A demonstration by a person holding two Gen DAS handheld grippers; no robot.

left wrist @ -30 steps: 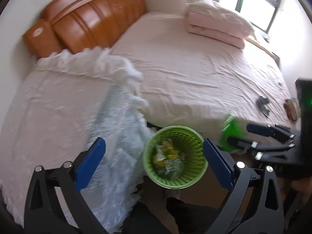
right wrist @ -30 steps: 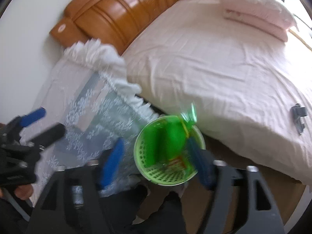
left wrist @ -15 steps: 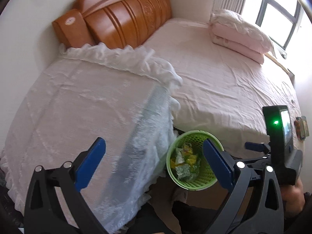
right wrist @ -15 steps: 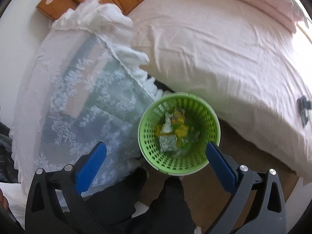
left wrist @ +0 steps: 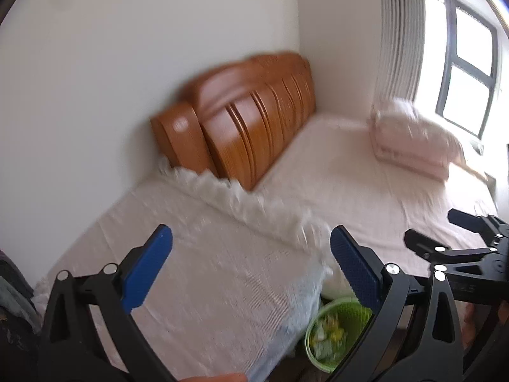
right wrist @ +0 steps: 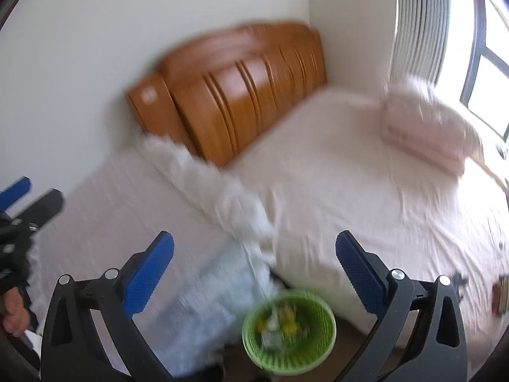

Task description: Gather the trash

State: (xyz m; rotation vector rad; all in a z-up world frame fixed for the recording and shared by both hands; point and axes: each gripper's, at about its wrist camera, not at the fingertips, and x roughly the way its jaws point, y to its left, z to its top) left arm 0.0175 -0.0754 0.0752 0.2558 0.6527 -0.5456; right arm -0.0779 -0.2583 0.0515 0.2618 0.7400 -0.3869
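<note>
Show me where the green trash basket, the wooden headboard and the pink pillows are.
green trash basket (right wrist: 251,355), right wrist view, front wall.
wooden headboard (right wrist: 232,95), right wrist view, middle panel.
pink pillows (left wrist: 413,140), left wrist view, top pillow's middle.

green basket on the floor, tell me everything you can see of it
The green basket is a round, bright green bin that looks like plastic, with walls of open lattice holes and a smooth rim. It stands upright on the brown floor in the gap between the white lace-covered furniture and the pink bed. Inside lies crumpled trash in yellow, white and grey; blur hides what the pieces are. Neither gripper touches it. From the left wrist view one finger hides its right side.
</note>
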